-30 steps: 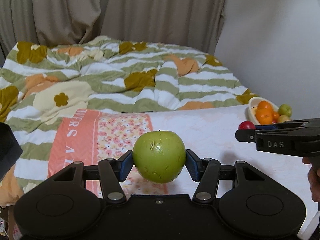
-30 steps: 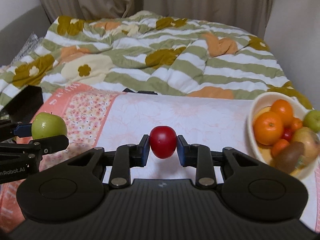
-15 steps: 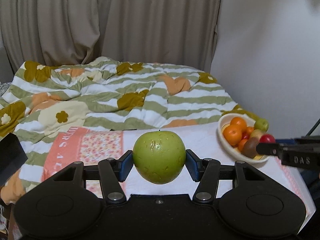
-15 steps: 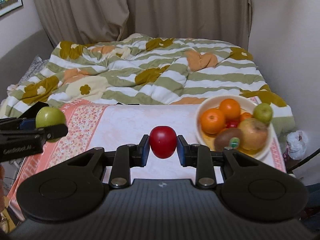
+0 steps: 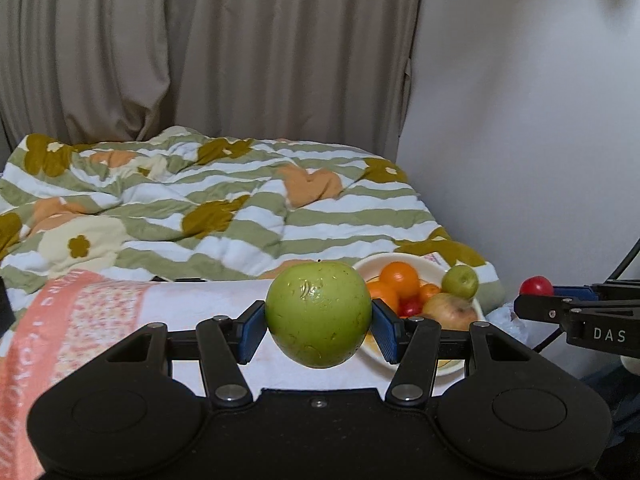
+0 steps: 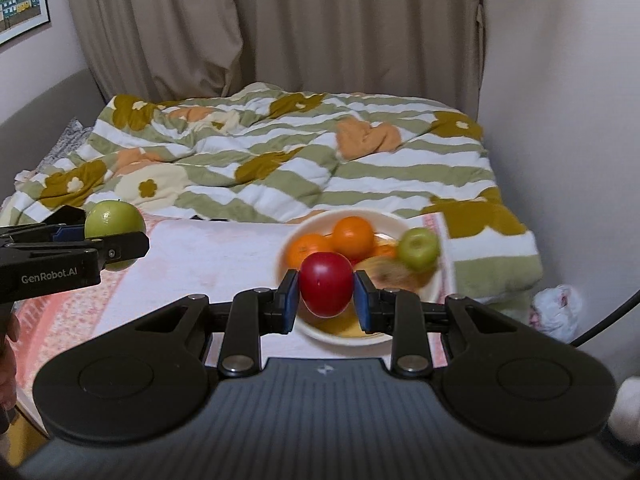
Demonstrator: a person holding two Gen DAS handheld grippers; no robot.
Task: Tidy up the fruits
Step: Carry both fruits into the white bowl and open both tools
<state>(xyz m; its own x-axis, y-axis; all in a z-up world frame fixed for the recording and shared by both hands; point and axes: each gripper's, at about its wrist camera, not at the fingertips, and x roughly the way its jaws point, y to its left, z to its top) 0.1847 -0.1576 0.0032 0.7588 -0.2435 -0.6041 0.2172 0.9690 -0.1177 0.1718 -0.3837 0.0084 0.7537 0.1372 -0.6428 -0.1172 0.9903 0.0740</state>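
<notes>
My left gripper (image 5: 319,326) is shut on a big green apple (image 5: 319,314) and holds it in the air above the bed's near edge. It also shows at the left of the right wrist view (image 6: 114,240). My right gripper (image 6: 326,300) is shut on a red apple (image 6: 326,289), held in front of and above the white bowl (image 6: 344,338). The red apple shows small at the right of the left wrist view (image 5: 536,286). The bowl (image 5: 404,261) holds oranges (image 6: 353,236), a small green apple (image 6: 418,249), a kiwi and other fruit.
The bowl stands on a white and pink floral sheet (image 6: 208,256) at the bed's right end. A green striped flowered quilt (image 6: 280,160) covers the bed behind. Curtains and a wall (image 6: 560,120) close the back and right. A plastic bag (image 6: 556,310) lies on the floor at right.
Both grippers have pulled back and risen from the bed, still holding their apples. The bowl now sits nearer the middle of both views.
</notes>
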